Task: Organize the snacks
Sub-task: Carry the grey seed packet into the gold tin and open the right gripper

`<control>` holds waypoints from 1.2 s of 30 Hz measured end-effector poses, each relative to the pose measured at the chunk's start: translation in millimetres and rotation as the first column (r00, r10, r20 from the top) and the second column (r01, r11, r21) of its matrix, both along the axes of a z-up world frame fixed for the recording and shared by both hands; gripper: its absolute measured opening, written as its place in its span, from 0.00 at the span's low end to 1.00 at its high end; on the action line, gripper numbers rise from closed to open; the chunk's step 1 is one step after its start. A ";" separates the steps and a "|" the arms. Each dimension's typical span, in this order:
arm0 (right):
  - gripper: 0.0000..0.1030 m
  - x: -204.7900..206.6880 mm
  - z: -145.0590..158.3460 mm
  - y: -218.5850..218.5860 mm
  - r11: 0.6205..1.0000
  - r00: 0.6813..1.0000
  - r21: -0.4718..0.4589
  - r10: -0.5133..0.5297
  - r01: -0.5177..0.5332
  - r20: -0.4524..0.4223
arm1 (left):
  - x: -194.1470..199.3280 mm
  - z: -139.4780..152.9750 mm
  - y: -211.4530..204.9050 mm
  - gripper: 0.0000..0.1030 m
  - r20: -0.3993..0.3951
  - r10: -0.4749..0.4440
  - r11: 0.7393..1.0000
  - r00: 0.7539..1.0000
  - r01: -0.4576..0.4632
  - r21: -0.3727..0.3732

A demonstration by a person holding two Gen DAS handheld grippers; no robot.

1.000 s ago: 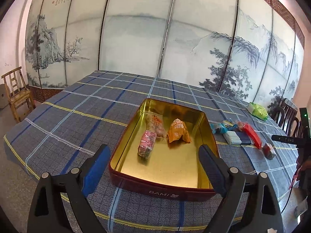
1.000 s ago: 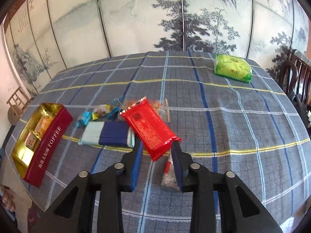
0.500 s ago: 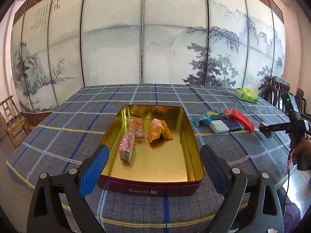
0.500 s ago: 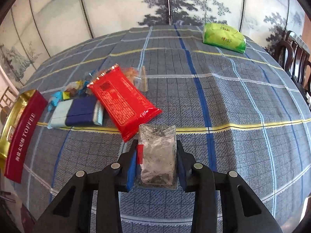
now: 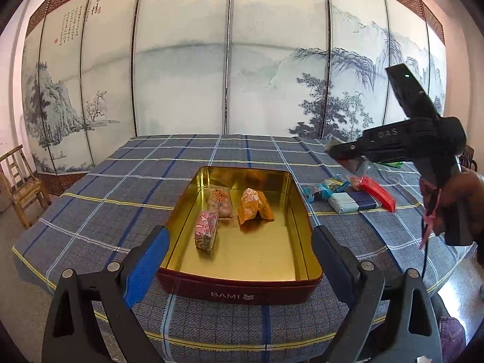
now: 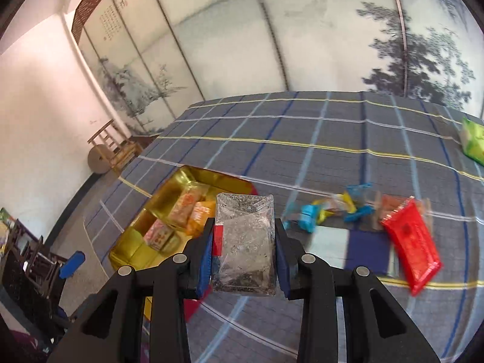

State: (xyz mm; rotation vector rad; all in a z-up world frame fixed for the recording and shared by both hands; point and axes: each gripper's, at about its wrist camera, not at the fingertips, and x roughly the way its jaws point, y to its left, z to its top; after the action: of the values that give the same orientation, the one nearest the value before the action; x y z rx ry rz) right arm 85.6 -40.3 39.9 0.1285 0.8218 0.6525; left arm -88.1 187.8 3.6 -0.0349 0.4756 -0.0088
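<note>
A gold-lined red tin point(image 5: 242, 286) sits on the plaid table and holds three wrapped snacks: a pink one point(image 5: 207, 231), a pale one point(image 5: 220, 202) and an orange one point(image 5: 254, 205). My left gripper point(image 5: 239, 261) is open and empty, its fingers either side of the tin's near end. My right gripper point(image 6: 243, 255) is shut on a clear packet of dark bits point(image 6: 244, 245), held in the air right of the tin point(image 6: 133, 251). It also shows in the left wrist view point(image 5: 351, 158).
Loose snacks lie right of the tin: blue and yellow candies point(image 6: 329, 211), a white and navy pack point(image 6: 351, 246), a red packet point(image 6: 413, 242) and a green bag point(image 6: 473, 139) at the far edge. A wooden chair point(image 5: 19, 184) stands left of the table.
My right gripper has lifted the clear packet off the table and swung left toward the tin. My left gripper stays open by the tin.
</note>
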 end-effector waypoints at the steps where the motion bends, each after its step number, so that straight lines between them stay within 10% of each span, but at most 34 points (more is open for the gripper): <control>1: 0.35 4.3 -2.7 13.0 1.000 1.000 0.009 0.018 -0.018 -0.017 | -0.3 0.9 1.0 0.90 -0.003 0.001 1.000 1.000 -0.001 0.005; 11: 0.35 52.0 -48.8 101.8 0.997 0.990 -0.059 0.048 -0.056 -0.134 | 4.3 1.1 12.0 0.91 -0.055 0.004 0.998 0.998 0.000 0.066; 36: 0.35 74.3 -70.6 139.9 0.974 0.995 -0.220 0.023 -0.045 -0.102 | 26.5 -20.6 32.5 0.91 -0.183 0.072 0.996 0.981 -0.062 0.061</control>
State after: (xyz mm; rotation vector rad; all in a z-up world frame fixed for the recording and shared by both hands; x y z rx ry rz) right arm 159.9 99.6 -30.7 -0.0572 0.9890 0.5850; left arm -61.6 220.2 -17.0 0.0023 0.6601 0.0740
